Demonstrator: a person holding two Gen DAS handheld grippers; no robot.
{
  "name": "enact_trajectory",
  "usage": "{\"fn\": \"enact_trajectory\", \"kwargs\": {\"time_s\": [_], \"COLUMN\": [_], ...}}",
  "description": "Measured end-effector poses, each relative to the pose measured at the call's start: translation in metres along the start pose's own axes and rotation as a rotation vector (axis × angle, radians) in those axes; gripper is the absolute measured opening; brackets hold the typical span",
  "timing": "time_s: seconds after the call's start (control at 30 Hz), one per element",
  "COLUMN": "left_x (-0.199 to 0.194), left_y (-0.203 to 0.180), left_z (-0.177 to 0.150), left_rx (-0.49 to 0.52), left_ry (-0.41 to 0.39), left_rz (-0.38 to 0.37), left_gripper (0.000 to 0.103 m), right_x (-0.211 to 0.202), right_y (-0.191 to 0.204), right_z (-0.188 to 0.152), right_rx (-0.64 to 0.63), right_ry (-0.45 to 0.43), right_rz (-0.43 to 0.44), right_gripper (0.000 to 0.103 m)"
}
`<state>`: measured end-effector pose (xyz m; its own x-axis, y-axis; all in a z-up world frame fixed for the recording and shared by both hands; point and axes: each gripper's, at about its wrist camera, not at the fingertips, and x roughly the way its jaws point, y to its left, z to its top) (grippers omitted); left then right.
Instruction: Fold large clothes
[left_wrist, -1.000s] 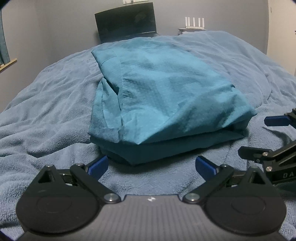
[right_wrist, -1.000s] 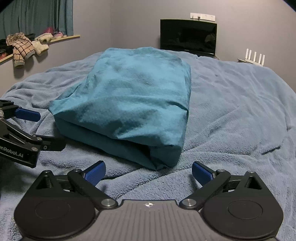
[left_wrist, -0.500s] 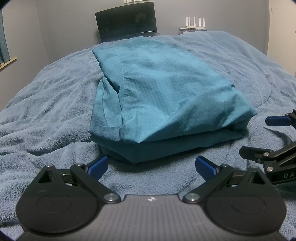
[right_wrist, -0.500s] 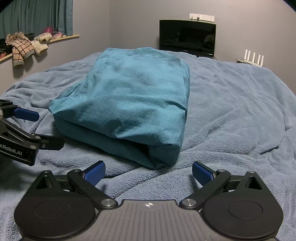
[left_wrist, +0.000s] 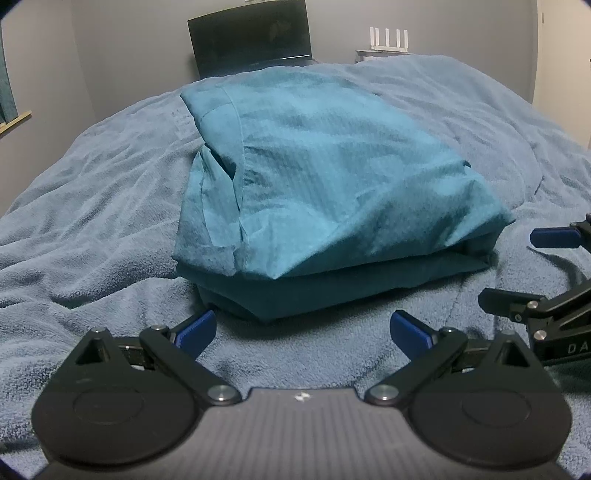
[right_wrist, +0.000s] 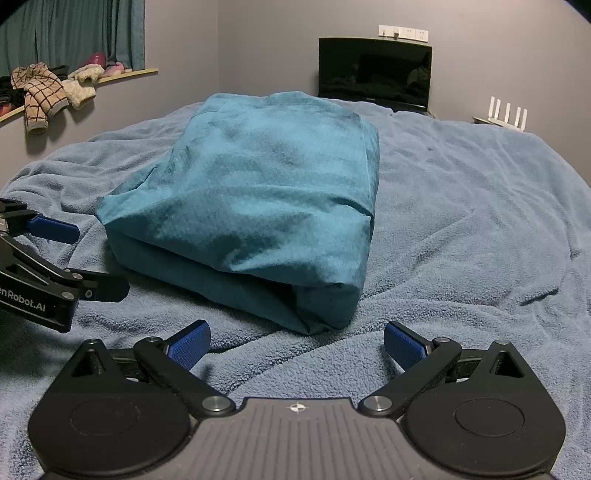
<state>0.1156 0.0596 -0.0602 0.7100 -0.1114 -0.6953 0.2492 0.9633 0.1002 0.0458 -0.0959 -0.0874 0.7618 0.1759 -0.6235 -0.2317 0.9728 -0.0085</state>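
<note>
Two grippers, left gripper (left_wrist: 301, 328) and right gripper (right_wrist: 295, 339), jaws spread wide, empty, low over bed (right_wrist: 480, 221). Teal garment (right_wrist: 266, 206) at 12 o'clock, folded into stacked bundle. Folding apparently near complete; loose layers at 9 o'clock edge perhaps needing tidying.

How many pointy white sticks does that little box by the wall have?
4. The antennas stand in a row on the white router, right of the black screen, past the bed's far edge. The left wrist view shows four too.
</note>
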Motion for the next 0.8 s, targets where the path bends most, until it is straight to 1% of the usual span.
{"fn": "enact_trajectory", "kwargs": {"time_s": [0.8], "left_x": [0.0033], "left_y": [0.0031], "left_z": [-0.0004], "left_rx": [-0.011], "left_ry": [0.019], "left_rz": [-0.008], "left_gripper": [0.101], "right_x": [-0.0001], "right_y": [0.001], "right_z": [0.0], "right_rx": [0.002], "right_ry": [0.003], "right_rz": [-0.002], "right_gripper": [0.102]}}
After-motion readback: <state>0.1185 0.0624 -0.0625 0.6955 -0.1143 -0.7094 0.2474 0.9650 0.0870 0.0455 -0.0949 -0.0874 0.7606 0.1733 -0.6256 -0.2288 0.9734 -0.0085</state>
